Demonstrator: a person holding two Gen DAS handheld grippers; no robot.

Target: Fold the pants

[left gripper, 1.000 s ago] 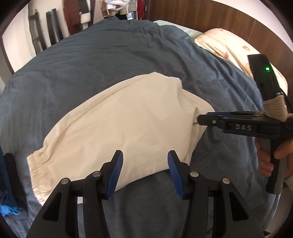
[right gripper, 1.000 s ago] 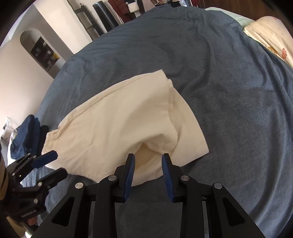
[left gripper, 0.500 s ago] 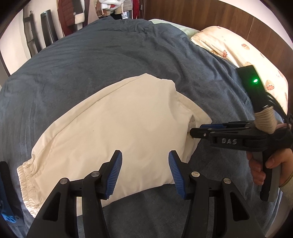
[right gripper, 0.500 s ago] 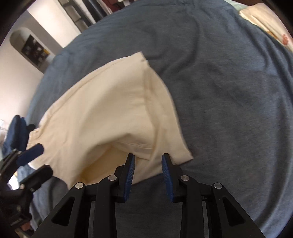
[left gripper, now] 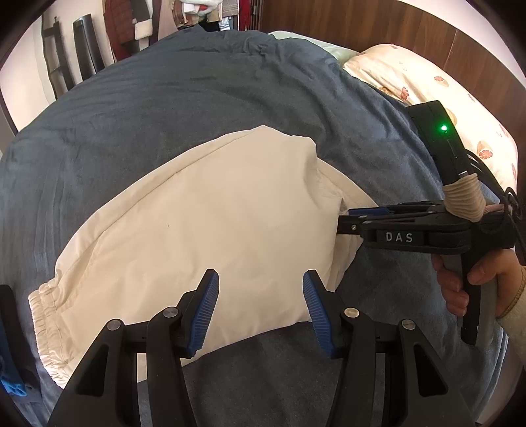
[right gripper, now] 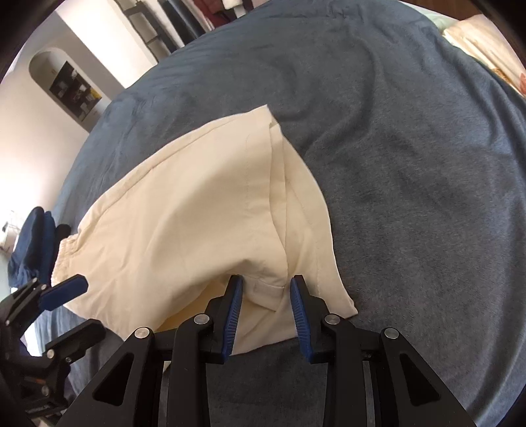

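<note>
Cream pants [left gripper: 203, 230], folded in half, lie on a blue-grey bedspread [left gripper: 197, 98]; the elastic waistband [left gripper: 42, 322] is at the left. My left gripper [left gripper: 259, 295] is open and empty, just above the near edge of the pants. My right gripper [right gripper: 266, 292] is open, its fingers straddling the hem of the top leg layer; that layer bulges up at the hem. In the left wrist view the right gripper [left gripper: 353, 218] sits at the hem end of the pants. The pants also show in the right wrist view [right gripper: 197, 203].
A patterned pillow [left gripper: 427, 85] lies at the head of the bed against a wooden headboard [left gripper: 328, 23]. Dark blue clothes [right gripper: 29, 236] sit at the bed's left side. Chairs and hanging clothes [left gripper: 131, 29] stand beyond the far edge.
Both grippers have moved in closer to the pants. The right gripper now straddles the hem of the top layer, which has puffed up. The left gripper stays open.
</note>
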